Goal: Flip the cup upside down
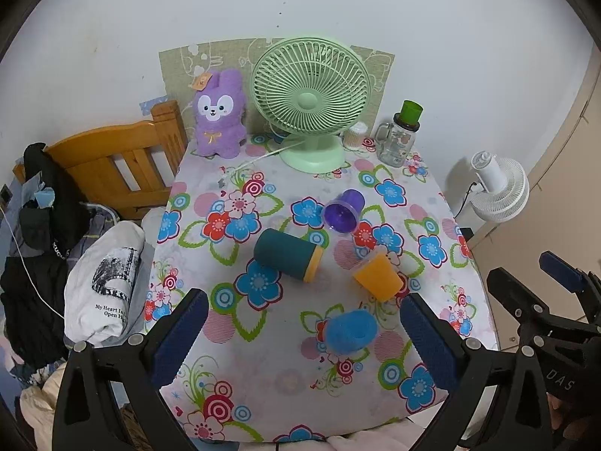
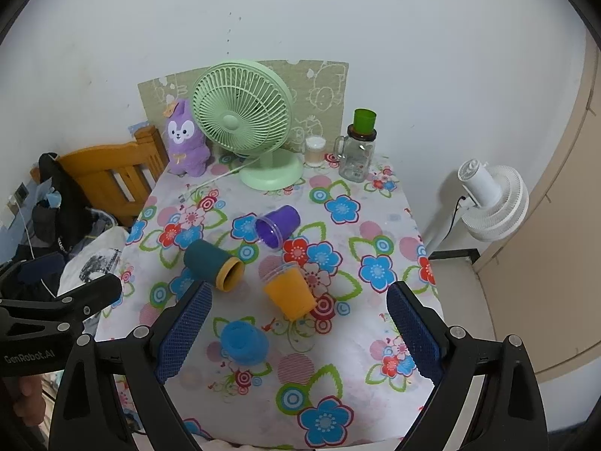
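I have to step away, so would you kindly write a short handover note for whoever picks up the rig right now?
Left tongs: open, holding nothing, hovering above the near edge of the table.
Right tongs: open, holding nothing, hovering alongside.
Four cups lie on their sides on the floral cloth: blue cup nearest, orange cup behind it, teal cup with yellow rim to the left, purple cup farthest.
Done: nothing yet; no cup stands upside down.
Left: grasp a cup and set it down mouth-first. The blue one seems the easiest to reach.
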A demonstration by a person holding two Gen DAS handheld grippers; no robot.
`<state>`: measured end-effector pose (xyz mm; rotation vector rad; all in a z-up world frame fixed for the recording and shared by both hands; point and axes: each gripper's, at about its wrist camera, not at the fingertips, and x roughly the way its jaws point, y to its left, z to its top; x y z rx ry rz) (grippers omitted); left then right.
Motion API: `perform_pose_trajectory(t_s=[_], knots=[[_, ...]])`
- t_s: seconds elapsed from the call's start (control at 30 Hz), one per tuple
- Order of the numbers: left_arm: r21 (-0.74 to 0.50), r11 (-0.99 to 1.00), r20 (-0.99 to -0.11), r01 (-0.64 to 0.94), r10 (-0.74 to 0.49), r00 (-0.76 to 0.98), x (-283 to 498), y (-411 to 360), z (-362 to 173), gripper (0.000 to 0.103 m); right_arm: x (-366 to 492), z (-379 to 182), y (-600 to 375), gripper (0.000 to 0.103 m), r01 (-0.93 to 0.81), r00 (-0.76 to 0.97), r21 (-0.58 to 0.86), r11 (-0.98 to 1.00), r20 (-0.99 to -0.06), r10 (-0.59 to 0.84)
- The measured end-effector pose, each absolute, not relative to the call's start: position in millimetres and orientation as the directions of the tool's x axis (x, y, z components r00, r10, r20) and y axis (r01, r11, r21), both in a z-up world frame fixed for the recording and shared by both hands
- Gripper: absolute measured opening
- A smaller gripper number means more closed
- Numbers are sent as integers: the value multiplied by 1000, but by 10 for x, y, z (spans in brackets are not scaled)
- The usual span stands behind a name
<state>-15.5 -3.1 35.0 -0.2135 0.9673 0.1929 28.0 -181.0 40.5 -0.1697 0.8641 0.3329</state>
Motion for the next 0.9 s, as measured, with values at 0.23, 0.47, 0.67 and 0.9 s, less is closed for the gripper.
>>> perform_pose_trajectory(t_s=[0.23,0.47,0.67,0.9], knots=[[-88,962,-834,-258,71,547,-136,-15,329,103,301,380,-1760,96,-361,593,-8,933,-774,223],[-90,961,-836,-261,70,545,-134,-11,322,103,306,371,-1750,96,-360,594,-13,933,-774,219],[-93,961,-837,-262,67,543,-128,11,301,103,328,355,-1749,96,-356,593,-19,934,-777,210],[-93,960,-841,-263,66,536,-115,19,242,103,335,339,-1744,96,-358,593,-25,933,-779,206]])
